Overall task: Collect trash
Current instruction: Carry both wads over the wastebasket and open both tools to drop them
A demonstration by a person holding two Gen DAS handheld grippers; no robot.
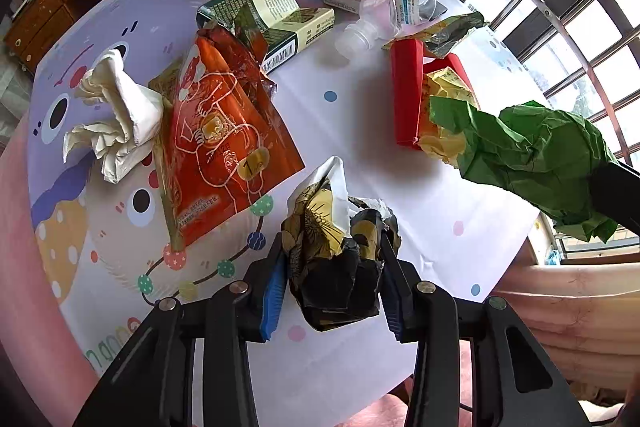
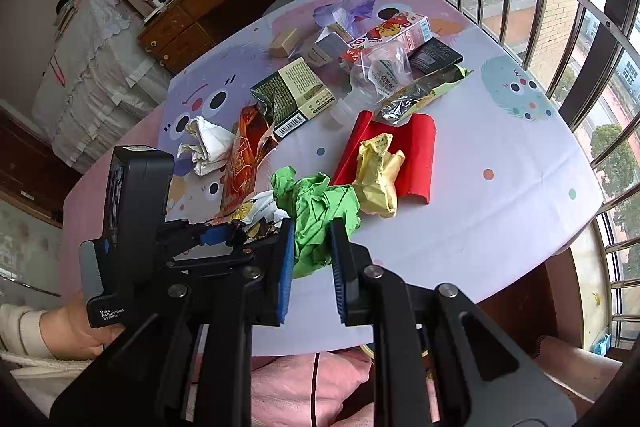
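Tongs (image 1: 334, 263) (image 2: 311, 251) pinching crumpled wads — black-gold (image 1: 340, 267), green (image 2: 316, 219)

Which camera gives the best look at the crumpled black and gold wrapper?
The left wrist view: the black and gold wrapper sits front and centre, gripped between the left gripper fingers. In the right wrist view only a scrap of it peeks out beyond the left gripper, beside the green paper.

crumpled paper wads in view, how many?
4, more may be hidden. Green wad in right gripper; black-and-gold wad in left gripper; yellow wad on red sheet; white wad beside orange wrapper.
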